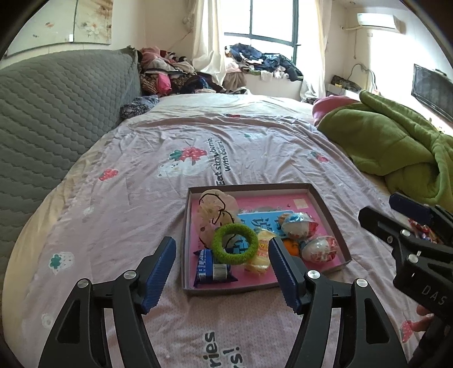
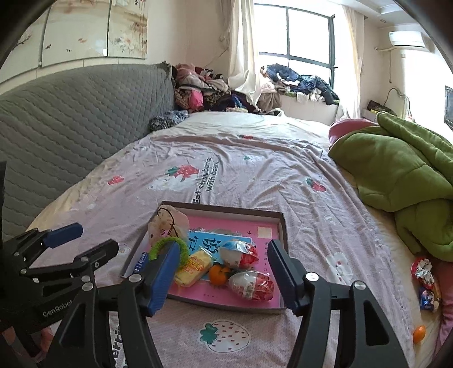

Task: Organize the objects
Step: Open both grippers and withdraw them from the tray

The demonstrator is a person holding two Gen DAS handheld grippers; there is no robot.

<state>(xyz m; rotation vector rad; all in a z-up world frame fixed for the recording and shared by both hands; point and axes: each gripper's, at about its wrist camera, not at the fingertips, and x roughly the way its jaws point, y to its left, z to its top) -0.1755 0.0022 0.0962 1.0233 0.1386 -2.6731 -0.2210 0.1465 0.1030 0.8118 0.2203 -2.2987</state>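
Bright daylight via blown-out window (image 1: 271, 19), soft shadows, heavy fisheye warp + dark vignette corners.

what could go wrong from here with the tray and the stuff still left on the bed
1. The shallow tray sits on soft, wrinkled bedding; a bump from either tongs could tip it and roll out the wrapped eggs.
2. The small orange item and the candy wrappers lie near the bed's right edge and could get knocked off.
3. The green ring leans on other items and may shift.
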